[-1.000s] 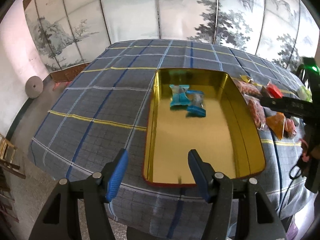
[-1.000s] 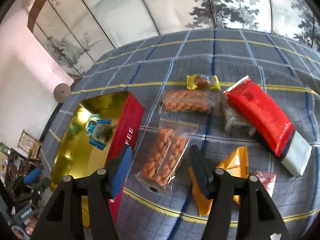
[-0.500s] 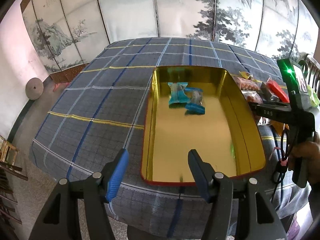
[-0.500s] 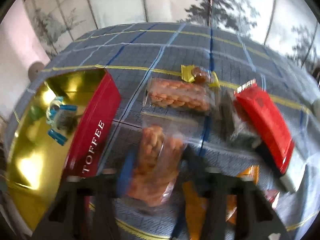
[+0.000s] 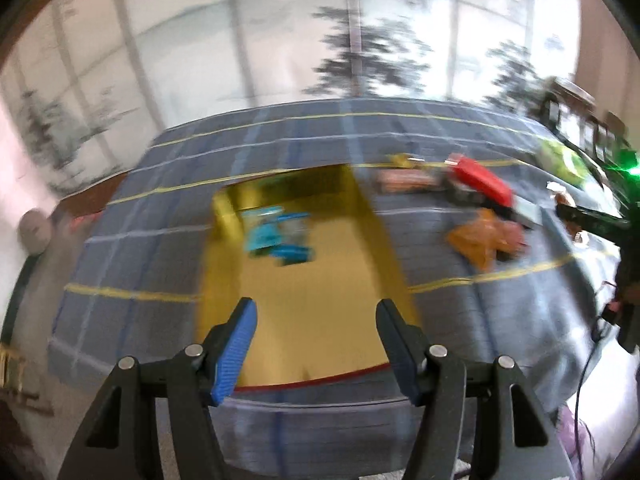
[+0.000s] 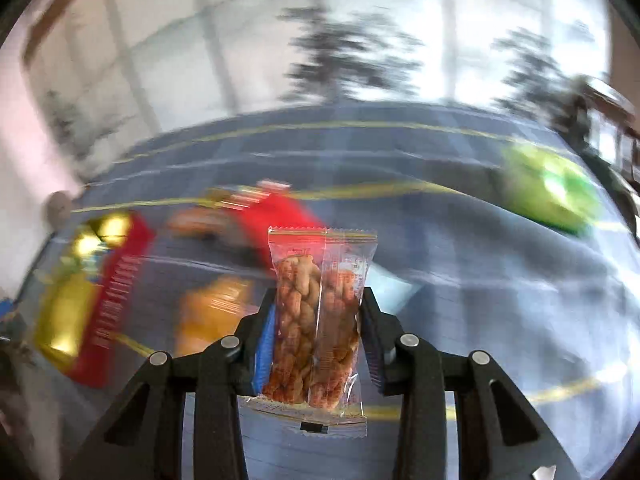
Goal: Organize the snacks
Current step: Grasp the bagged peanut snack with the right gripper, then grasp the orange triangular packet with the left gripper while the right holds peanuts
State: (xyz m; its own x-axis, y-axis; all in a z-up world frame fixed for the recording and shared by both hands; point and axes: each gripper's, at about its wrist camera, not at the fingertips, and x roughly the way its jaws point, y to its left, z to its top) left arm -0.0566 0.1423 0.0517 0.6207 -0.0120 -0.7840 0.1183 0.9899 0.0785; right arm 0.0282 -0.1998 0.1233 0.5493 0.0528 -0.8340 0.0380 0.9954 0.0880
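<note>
Currently: right gripper [image 6: 318,320], jaws just closed, pinched twist pack [image 6: 318,320] aloft, right of tin [image 6: 68,292], presumably bound there. Left gripper [image 5: 314,344] hung spread, empty, over tin's near rim. Blue candies [image 5: 280,236] lay inside.

Both wrist cameras looked steeply down along their fingers at the plaid-clothed table [image 5: 120,248], from its near edge. Each caught the gold tin [image 5: 312,320] [image 6: 64,312] and painted screen [image 5: 280,40].

A home room: painted folding screen [image 5: 280,52] behind clothed table [image 5: 132,264]
</note>
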